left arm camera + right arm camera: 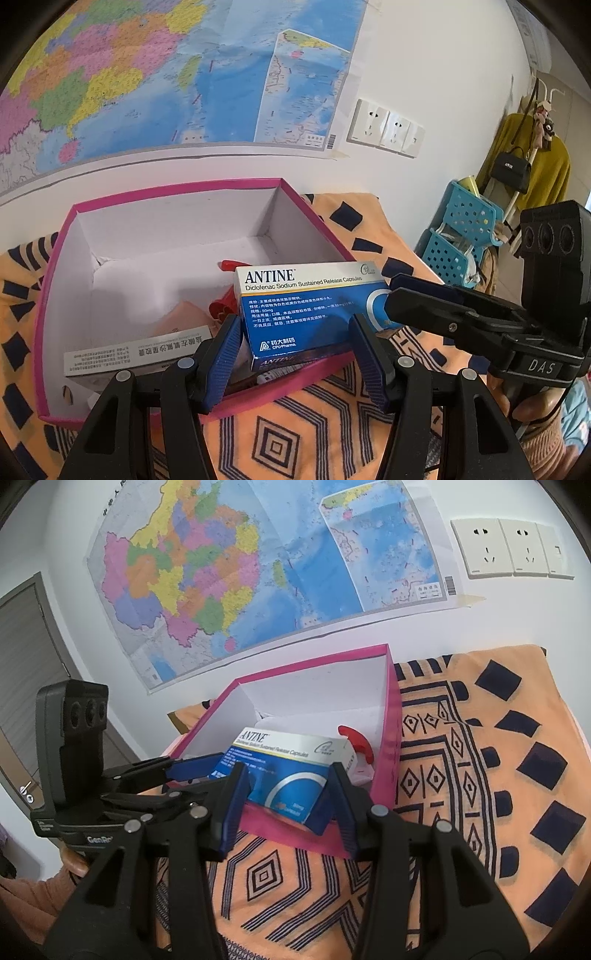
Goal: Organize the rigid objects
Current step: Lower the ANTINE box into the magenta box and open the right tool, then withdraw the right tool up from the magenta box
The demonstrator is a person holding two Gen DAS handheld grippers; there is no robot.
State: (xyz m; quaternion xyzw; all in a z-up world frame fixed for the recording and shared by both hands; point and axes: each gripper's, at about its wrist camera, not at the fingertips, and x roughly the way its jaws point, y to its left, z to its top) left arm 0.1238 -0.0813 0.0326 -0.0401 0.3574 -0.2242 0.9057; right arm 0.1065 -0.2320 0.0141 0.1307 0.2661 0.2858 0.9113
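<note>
A blue and white ANTINE medicine box (306,314) (284,771) hangs tilted over the near right corner of an open pink cardboard box (177,188) (314,657). My left gripper (295,321) is shut across its near end, a pad on each side. My right gripper (289,771) is shut on its other end, and it reaches in from the right (391,295) in the left wrist view. Inside the pink box lie a white medicine carton (136,354), a red plastic piece (221,306) (354,738) and a peach-coloured item (181,317).
The pink box sits on an orange cloth with dark patterns (295,424) (480,775), close to a wall with a map (258,572) and sockets (509,550). Blue plastic baskets (461,236) and a coat rack (528,155) stand to the right. A door (29,657) is at left.
</note>
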